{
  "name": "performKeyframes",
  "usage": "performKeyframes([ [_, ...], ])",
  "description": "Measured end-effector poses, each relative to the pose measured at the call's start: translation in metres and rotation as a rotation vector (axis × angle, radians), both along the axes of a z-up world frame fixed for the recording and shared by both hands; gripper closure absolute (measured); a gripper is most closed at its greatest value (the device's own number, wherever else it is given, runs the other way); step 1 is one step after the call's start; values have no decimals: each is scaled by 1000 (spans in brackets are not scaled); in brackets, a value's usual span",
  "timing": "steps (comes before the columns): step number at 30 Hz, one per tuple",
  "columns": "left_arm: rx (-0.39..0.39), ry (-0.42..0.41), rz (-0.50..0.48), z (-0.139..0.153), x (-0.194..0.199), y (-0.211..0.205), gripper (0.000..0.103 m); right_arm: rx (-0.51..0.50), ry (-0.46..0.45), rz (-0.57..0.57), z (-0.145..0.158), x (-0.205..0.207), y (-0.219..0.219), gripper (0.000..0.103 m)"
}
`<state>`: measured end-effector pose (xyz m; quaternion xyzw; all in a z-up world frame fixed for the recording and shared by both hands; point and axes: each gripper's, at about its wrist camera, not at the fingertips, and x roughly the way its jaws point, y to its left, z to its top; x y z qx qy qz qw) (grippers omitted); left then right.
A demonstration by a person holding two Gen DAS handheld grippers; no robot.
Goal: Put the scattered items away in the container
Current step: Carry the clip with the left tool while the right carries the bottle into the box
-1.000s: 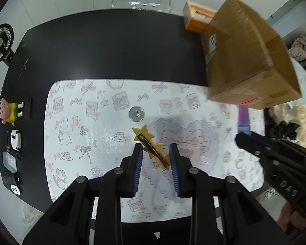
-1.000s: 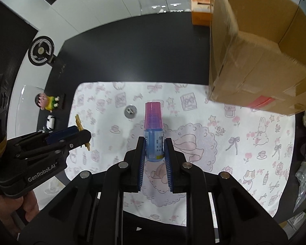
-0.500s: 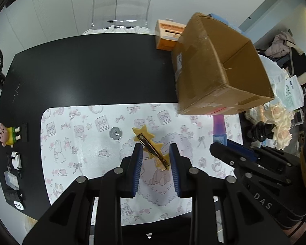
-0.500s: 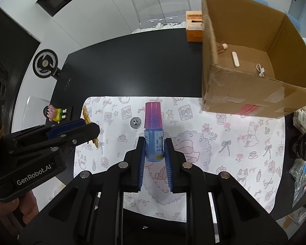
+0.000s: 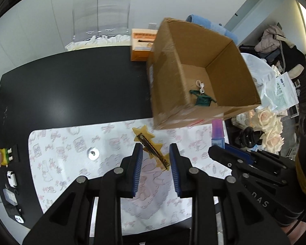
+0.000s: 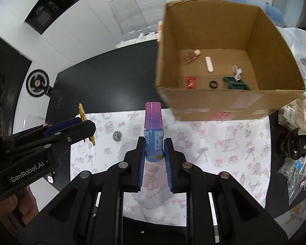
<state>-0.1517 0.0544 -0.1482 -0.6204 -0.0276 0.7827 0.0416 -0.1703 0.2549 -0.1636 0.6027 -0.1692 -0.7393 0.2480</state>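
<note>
The cardboard box [image 6: 230,61] sat open ahead, above the patterned mat [image 6: 224,143]. The right gripper [image 6: 154,155] pinched a blue bottle [image 6: 154,140] upright; the left gripper [image 5: 155,159] clamped a yellow star hair clip [image 5: 152,146]. Each probably needed carrying well past the near wall before release.

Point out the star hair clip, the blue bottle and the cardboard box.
star hair clip [image 5: 153,150], left wrist view, metal bar.
blue bottle [image 6: 154,147], right wrist view, label.
cardboard box [image 6: 220,101], right wrist view, near outer wall.
</note>
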Motion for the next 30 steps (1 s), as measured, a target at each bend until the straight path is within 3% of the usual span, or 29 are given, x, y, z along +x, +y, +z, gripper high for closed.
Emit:
performKeyframes([
  [9, 28, -4, -23, -11, -43, 49, 77, -9, 10, -23, -5, -43, 48, 84],
  [17, 52, -27, -18, -34, -87, 82, 77, -19, -12, -30, -34, -92, 92, 84],
  [30, 51, -100, 31, -77, -129, 94, 77, -15, -68, -52, -81, -152, 148, 84],
])
